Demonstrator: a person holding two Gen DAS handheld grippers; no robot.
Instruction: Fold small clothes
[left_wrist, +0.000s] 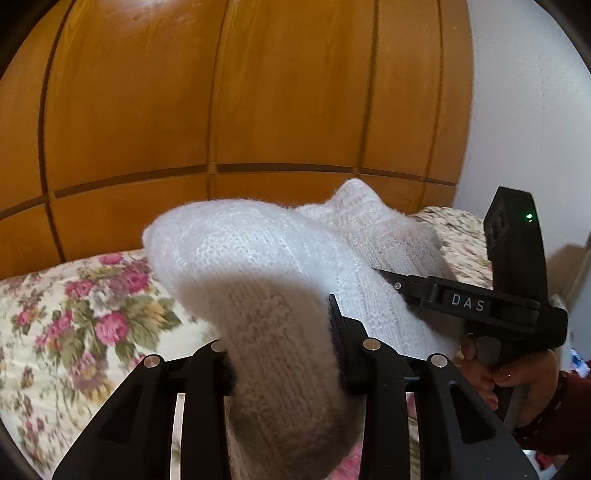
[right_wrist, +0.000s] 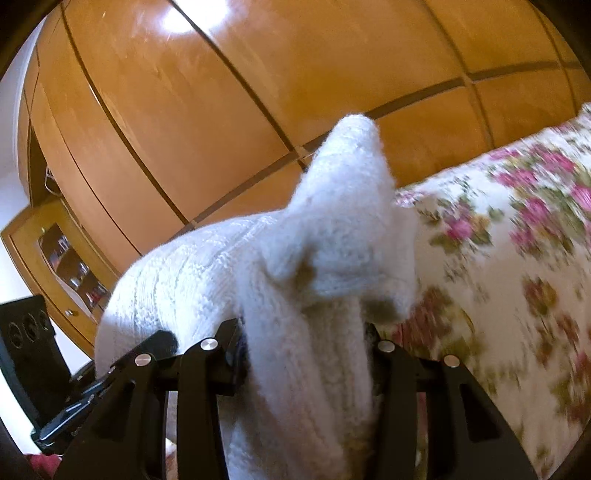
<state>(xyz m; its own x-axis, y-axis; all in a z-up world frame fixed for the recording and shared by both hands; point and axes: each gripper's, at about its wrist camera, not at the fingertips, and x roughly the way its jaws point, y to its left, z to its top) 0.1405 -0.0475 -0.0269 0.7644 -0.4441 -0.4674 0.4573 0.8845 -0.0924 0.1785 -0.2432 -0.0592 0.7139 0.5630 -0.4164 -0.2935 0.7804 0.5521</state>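
A white knitted garment (left_wrist: 258, 266) is lifted off the flowered bed cover (left_wrist: 74, 314). My left gripper (left_wrist: 282, 354) is shut on a thick bunch of its knit, which bulges up between the two black fingers. In the left wrist view the right gripper (left_wrist: 391, 282) comes in from the right and bites the far part of the garment, with a hand (left_wrist: 517, 380) around its handle. In the right wrist view my right gripper (right_wrist: 306, 347) is shut on the same white knit (right_wrist: 325, 229), and a corner of it sticks up above the jaws. The left gripper's body (right_wrist: 74, 398) shows at the lower left there.
A wooden panelled wardrobe (left_wrist: 240, 92) stands behind the bed. A white wall (left_wrist: 524, 129) is to its right. In the right wrist view a small glass-fronted wooden cabinet (right_wrist: 70, 269) hangs at the left, and the bed cover (right_wrist: 517, 258) stretches to the right.
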